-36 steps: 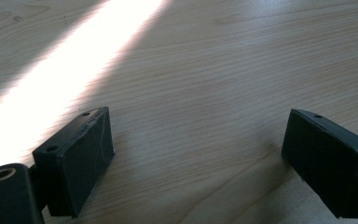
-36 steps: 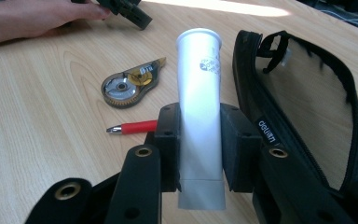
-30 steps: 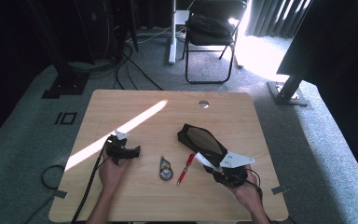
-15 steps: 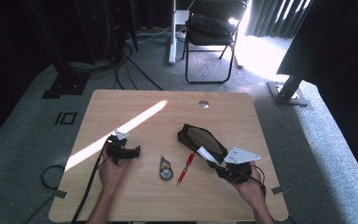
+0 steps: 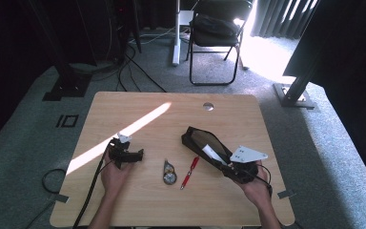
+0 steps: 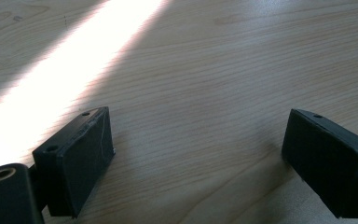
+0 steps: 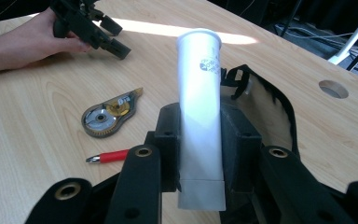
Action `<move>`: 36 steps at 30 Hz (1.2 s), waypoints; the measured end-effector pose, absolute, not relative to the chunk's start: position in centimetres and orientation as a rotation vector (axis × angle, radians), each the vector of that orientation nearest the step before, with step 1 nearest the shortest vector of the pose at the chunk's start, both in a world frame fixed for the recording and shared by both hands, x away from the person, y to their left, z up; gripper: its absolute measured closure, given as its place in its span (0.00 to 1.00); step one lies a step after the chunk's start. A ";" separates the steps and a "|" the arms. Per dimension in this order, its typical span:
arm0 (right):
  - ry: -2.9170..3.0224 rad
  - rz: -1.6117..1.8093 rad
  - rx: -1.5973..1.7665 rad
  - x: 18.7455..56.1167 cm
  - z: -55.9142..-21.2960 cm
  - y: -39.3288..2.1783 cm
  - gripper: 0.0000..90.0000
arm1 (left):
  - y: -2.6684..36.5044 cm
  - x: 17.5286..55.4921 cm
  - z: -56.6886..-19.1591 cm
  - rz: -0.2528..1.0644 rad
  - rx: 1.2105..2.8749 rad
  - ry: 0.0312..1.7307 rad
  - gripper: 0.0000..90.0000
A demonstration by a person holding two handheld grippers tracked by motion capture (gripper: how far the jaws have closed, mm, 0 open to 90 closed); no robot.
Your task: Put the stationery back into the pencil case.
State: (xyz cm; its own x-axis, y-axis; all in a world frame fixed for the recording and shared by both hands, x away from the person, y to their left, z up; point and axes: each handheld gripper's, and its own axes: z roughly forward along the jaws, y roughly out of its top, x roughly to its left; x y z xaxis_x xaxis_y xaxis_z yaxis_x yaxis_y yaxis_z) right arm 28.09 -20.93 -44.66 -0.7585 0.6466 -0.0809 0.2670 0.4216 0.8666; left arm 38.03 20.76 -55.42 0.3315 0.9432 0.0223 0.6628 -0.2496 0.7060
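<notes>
Plenty of bare table (image 5: 138,102) up top and far left. Middle's cluttered though: tape dispenser (image 5: 169,172) and red pen (image 5: 189,172) lie just beside each other, black pouch (image 5: 205,143) blocking the right.

The high camera hangs above my side of the table (image 5: 124,107) and looks forward and down, far enough to take in the whole top, the floor around it and a chair (image 5: 218,33) at 12 o'clock. My forearms come in at 6 o'clock. My left gripper's camera sits very low and close, facing along its jaws across bare wood and a sun stripe (image 6: 70,70) running toward 11 o'clock. My right gripper's camera also sits close, looking along its jaws toward 12 o'clock over the tube (image 7: 199,107). It shares with the high view the tape roller (image 7: 109,113), the pen (image 7: 108,157), the table hole (image 7: 333,88) and my left gripper (image 7: 121,49) at 10 o'clock.
</notes>
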 end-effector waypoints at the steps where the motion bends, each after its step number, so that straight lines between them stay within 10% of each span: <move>1: 2.275 1.279 0.782 28.2 -44.6 -20.9 0.79 | 20.8 38.0 -55.4 0.607 2.002 1.405 0.10; 36: 2.217 1.303 0.798 31.0 -43.9 -20.5 0.79 | 20.8 38.0 -55.4 0.607 2.002 1.405 0.10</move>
